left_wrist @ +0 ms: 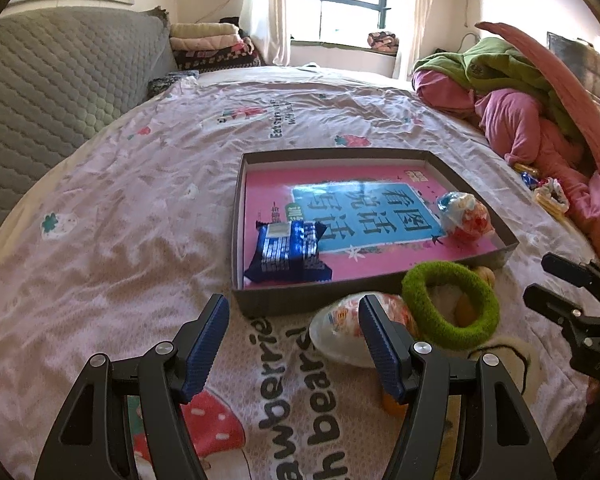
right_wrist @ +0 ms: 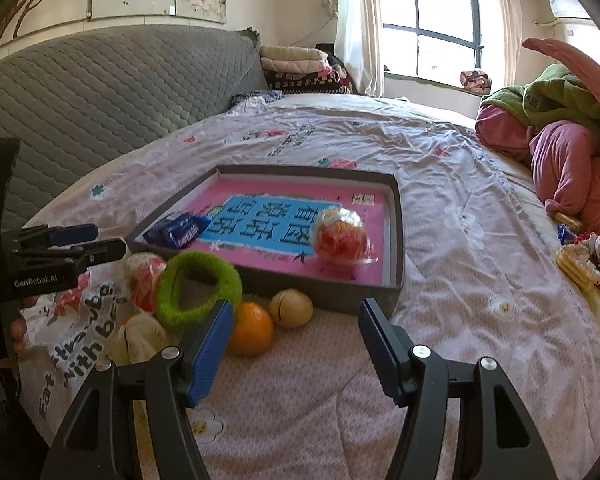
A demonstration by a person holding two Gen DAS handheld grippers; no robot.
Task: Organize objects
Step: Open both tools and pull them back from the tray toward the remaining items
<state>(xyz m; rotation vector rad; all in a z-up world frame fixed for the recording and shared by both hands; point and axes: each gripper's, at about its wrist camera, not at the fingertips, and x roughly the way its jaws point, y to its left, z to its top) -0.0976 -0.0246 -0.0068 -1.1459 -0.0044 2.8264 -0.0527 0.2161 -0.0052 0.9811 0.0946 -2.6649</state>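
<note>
Your left tongs [left_wrist: 294,344] and right tongs [right_wrist: 296,344] both stand spread with nothing between the pads, hovering over the bed [right_wrist: 440,184] just in front of the box [right_wrist: 396,216]. Inside the box lie a blue packet [left_wrist: 290,250] and a wrapped ball [right_wrist: 342,236]. Against its near wall sit a green ring [right_wrist: 198,286], an orange [right_wrist: 252,328], a pale fruit [right_wrist: 292,307] and another wrapped ball [left_wrist: 340,328].

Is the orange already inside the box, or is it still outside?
Outside. The orange lies on the bedsheet in front of the box wall, beside a pale fruit.
</note>
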